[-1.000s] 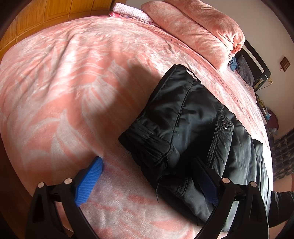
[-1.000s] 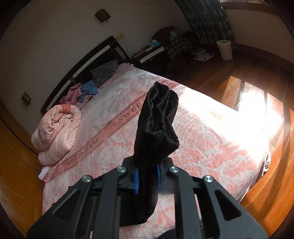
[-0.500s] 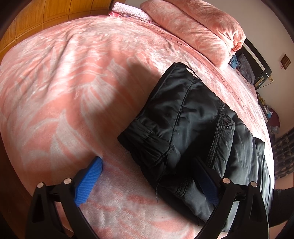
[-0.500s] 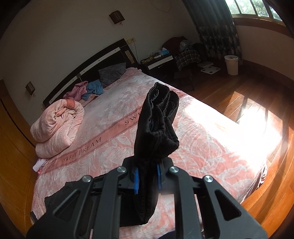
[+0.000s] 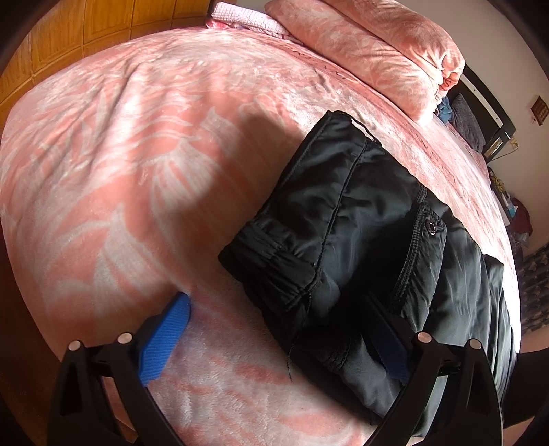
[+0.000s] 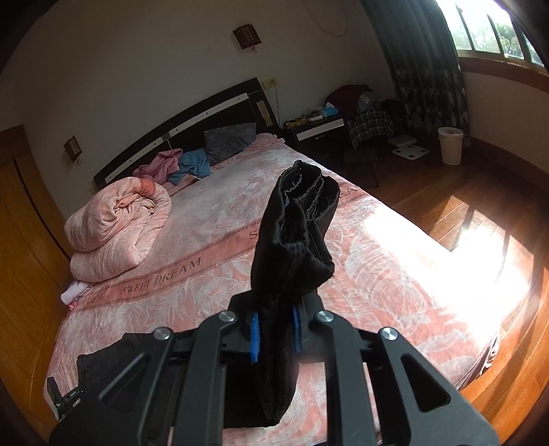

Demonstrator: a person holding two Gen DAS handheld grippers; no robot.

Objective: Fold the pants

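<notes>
Black pants [image 5: 360, 233] lie on the pink bedspread [image 5: 137, 154], waist end near the bed's edge, a button pocket facing up. My left gripper [image 5: 274, 339] is open just above the bed; its right blue pad rests over the waistband corner, its left pad over bare bedspread. My right gripper [image 6: 274, 329] is shut on the bunched leg ends of the pants [image 6: 295, 233] and holds them up above the bed. The waist end also shows in the right wrist view [image 6: 103, 363] at the lower left.
A rolled pink quilt [image 6: 116, 230] lies near the headboard [image 6: 178, 133], with clothes and a grey pillow [image 6: 230, 140] beside it. A nightstand [image 6: 315, 130], a white bin [image 6: 449, 144] and wooden floor [image 6: 480, 206] are to the right. A wooden wardrobe [image 5: 85, 31] stands behind the bed.
My right gripper has lifted and tilted up with the leg ends, so more of the room and the waist end come into view. The left gripper has hardly moved.
</notes>
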